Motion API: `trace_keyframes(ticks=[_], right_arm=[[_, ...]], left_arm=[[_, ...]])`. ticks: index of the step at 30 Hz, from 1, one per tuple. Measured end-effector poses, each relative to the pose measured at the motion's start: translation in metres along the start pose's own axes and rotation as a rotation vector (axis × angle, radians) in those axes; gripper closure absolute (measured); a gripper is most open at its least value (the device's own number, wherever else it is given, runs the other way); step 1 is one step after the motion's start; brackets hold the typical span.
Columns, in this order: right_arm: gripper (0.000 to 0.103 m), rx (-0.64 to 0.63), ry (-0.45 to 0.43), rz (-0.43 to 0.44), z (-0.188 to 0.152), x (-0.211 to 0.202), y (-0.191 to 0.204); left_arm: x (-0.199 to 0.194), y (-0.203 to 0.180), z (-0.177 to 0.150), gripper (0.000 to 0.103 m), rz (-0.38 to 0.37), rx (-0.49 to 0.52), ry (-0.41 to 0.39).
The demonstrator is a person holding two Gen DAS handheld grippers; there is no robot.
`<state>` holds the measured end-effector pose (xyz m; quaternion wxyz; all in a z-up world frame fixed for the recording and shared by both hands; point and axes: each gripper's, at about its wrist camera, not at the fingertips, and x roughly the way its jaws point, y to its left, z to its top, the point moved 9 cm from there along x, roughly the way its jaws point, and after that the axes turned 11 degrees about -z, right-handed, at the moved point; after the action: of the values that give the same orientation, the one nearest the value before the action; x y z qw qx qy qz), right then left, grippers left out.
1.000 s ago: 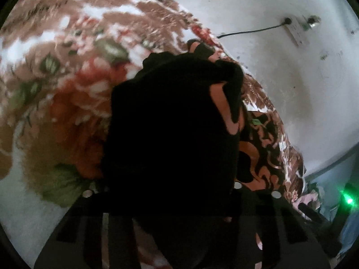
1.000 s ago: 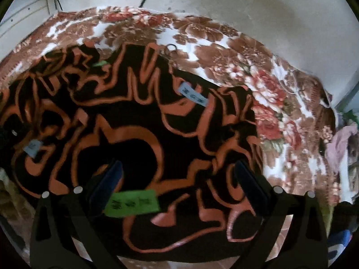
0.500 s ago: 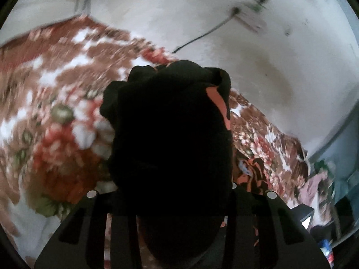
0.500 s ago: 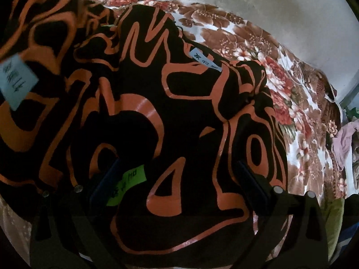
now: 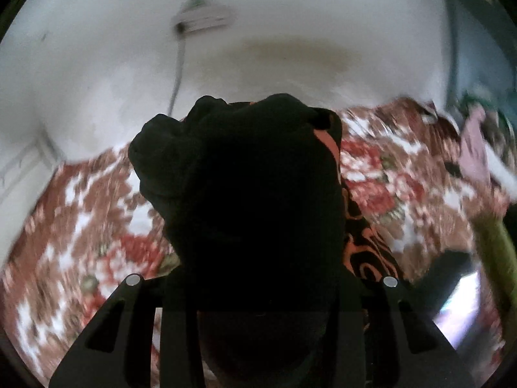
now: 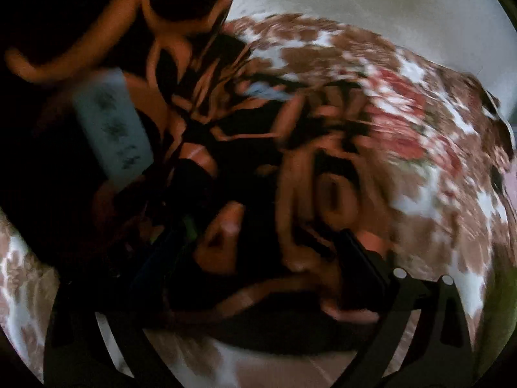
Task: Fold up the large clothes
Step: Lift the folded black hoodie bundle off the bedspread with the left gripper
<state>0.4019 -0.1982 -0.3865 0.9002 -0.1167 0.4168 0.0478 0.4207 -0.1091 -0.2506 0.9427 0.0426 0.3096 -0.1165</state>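
Note:
The large garment is black with orange swirls. A thick bunch of it fills my left gripper, which is shut on it and held up above the bed; the cloth hides the fingertips. In the right wrist view the garment lies crumpled on the bed, and its left part rises out of the frame at the upper left, carrying a pale paper tag. My right gripper hangs just over the cloth with its fingers wide apart and open. A green tag shows by the left finger.
A floral brown, red and white bedspread covers the bed. Behind it is a white wall with a socket strip and a hanging cable. Pink cloth and a green item lie at the right.
My left gripper rose and rolled with the bunched garment, so its view swung from the bed to the wall. In the right view the flat garment was dragged up at the left and crumpled.

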Motion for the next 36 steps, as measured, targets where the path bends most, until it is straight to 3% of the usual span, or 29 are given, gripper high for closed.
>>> trace_keyframes(ticks=[3,9,13,17,22,24,26,29,33,36], right_arm=[[0.005,0.116,0.016,-0.057,-0.013,-0.023,-0.066],[0.005,0.27,0.123,-0.147,-0.037,-0.018,-0.174],[0.005,0.281,0.132,-0.18,-0.035,-0.016,-0.223],[0.005,0.207,0.135,-0.193,-0.022,-0.012,-0.236],[0.005,0.13,0.092,-0.184,0.006,-0.011,-0.231],[0.005,0.111,0.08,-0.161,0.02,-0.01,-0.223],[0.005,0.088,0.061,-0.143,0.038,-0.012,-0.211],[0.005,0.042,0.031,-0.137,0.061,-0.016,-0.195],[0.005,0.003,0.011,-0.158,0.075,-0.019,-0.184],[0.005,-0.019,0.032,-0.184,0.069,-0.015,-0.18]], left_arm=[[0.014,-0.03,-0.001,0.069,0.01,0.091,0.036],[0.043,-0.089,-0.018,0.07,-0.008,0.214,0.104],[0.062,-0.14,-0.048,0.071,0.004,0.415,0.175],[0.084,-0.169,-0.088,0.071,0.036,0.602,0.261],[0.096,-0.175,-0.104,0.069,0.067,0.705,0.238],[0.094,-0.178,-0.107,0.063,0.095,0.767,0.217],[0.09,-0.18,-0.11,0.041,0.119,0.817,0.195],[0.079,-0.183,-0.117,0.022,0.159,0.902,0.159],[0.063,-0.207,-0.127,0.014,0.2,1.074,0.095],[0.051,-0.223,-0.137,0.006,0.122,1.069,0.09]])
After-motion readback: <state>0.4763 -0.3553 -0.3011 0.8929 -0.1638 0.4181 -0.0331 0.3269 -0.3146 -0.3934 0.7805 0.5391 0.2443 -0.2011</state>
